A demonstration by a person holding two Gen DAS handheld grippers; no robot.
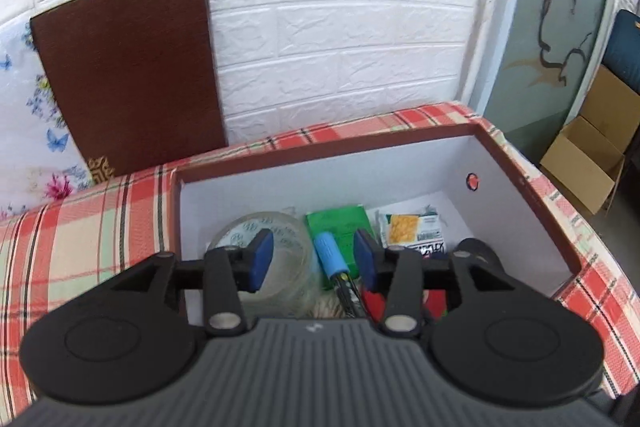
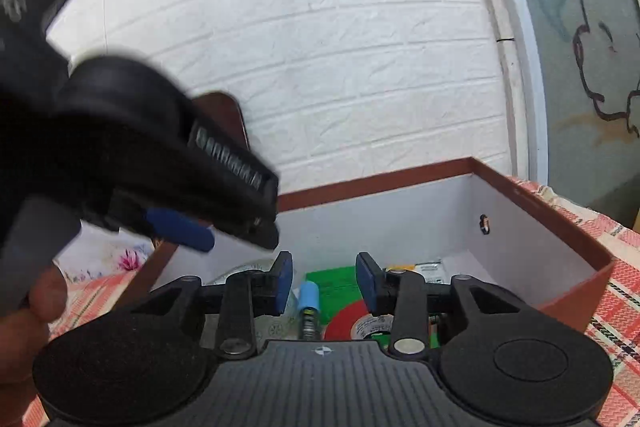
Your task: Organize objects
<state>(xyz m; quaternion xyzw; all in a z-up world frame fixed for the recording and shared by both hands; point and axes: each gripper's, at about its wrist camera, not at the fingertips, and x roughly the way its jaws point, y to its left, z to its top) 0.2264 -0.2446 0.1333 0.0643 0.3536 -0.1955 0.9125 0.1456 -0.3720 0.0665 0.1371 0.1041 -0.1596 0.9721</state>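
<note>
Your left hand-held gripper (image 1: 314,259) and right hand-held gripper (image 2: 323,281) both hover over an open box (image 1: 520,183) with a brown rim and white walls; each has its jaws parted and empty. Inside the box lie a clear tape roll (image 1: 280,227), a blue-capped tool (image 1: 330,253), a green packet (image 1: 340,223), a yellow sachet (image 1: 408,227) and a red tape roll (image 2: 344,319). The box sits on a red plaid cloth (image 1: 80,247). A brown board (image 1: 128,67) leans against the white brick wall (image 1: 340,27) behind. A cardboard carton (image 1: 592,155) stands on the floor to the right.
</note>
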